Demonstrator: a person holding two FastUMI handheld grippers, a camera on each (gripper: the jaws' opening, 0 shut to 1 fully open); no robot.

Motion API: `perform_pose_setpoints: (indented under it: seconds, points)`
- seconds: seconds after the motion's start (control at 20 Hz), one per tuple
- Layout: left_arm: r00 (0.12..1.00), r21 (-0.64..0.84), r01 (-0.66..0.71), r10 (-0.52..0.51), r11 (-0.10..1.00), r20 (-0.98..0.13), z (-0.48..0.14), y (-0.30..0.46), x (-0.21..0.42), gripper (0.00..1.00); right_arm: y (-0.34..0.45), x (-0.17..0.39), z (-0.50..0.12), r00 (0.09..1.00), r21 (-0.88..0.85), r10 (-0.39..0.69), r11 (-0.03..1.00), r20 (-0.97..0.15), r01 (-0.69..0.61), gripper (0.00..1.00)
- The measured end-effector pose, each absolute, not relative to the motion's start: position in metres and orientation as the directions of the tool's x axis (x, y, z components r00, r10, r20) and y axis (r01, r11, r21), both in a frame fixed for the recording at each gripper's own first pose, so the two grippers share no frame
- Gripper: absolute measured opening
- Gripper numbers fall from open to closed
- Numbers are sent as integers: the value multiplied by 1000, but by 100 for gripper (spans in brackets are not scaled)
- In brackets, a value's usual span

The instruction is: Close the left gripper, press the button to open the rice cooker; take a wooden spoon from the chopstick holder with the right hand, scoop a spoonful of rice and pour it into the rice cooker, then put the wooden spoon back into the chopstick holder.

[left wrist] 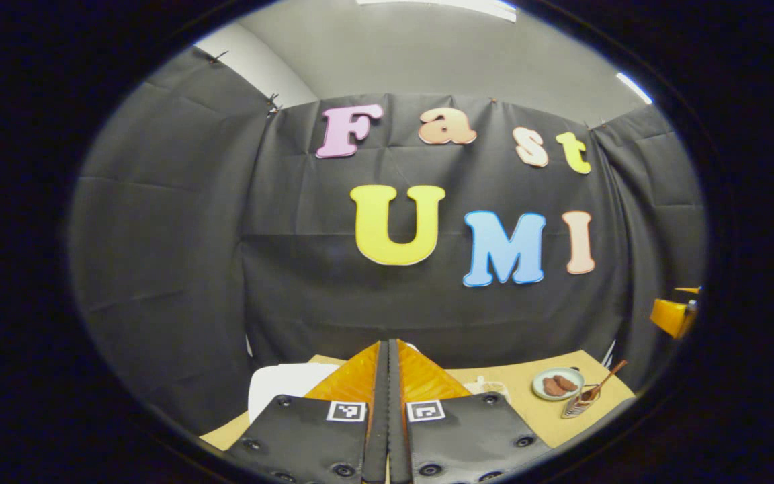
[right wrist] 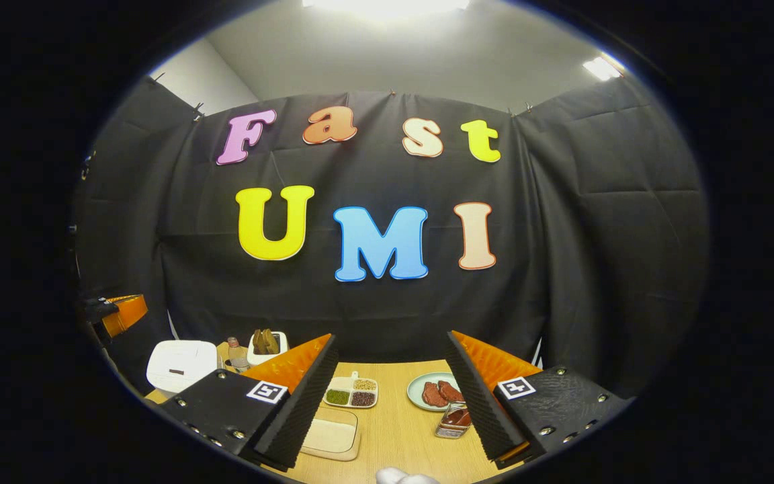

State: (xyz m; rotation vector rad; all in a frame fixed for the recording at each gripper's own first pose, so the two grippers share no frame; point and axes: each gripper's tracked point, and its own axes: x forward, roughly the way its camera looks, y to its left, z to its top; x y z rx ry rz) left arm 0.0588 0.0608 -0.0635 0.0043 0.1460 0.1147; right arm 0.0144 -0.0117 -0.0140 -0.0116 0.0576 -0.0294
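- My left gripper (left wrist: 388, 376) is clenched, the fingers pressed flat together with nothing between them, so it is ready for the button press.
- My right gripper (right wrist: 392, 390) is released, fingers spread wide and empty, held above the bench (right wrist: 400, 430).
- The rice cooker (right wrist: 181, 364) sits at the bench's far left corner, lid down. I judge the button is not yet pressed.
- The chopstick holder (left wrist: 578, 402) with the wooden spoon (left wrist: 607, 378) stands near the bench's right edge, just beside a plate (left wrist: 557, 384) of brown pieces.
- A shallow tray (right wrist: 330, 433) lies near the front edge; I cannot tell if it holds the rice.
- Risk: the left gripper points high at the wall, so coming down blind I could miss the button and shove the cooker.
- Risk: reaching for the spoon, my open fingers could clip the plate or tip the holder.
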Motion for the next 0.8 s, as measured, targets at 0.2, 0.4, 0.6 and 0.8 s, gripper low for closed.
perform_pose_setpoints:
  seconds: [0.2, 0.4, 0.6, 0.8]
  points:
    - [935, 38, -244, 246, 969, -255, -136, 115, 91, 8, -14, 16, -19, 996, -46, -42, 998, -82, 39, 98]
    - [864, 77, -339, 343, 938, -369, -216, 146, 111, 9, -16, 19, -27, 992, -80, -51, 996, -119, 41, 98]
    - [787, 96, -393, 389, 914, -478, -279, 162, 117, 8, -17, 22, -35, 987, -94, -53, 995, -152, 39, 98]
    - [732, 76, -417, 384, 906, -563, -315, 175, 101, 8, -14, 24, -39, 985, -100, -44, 995, -164, 28, 98]
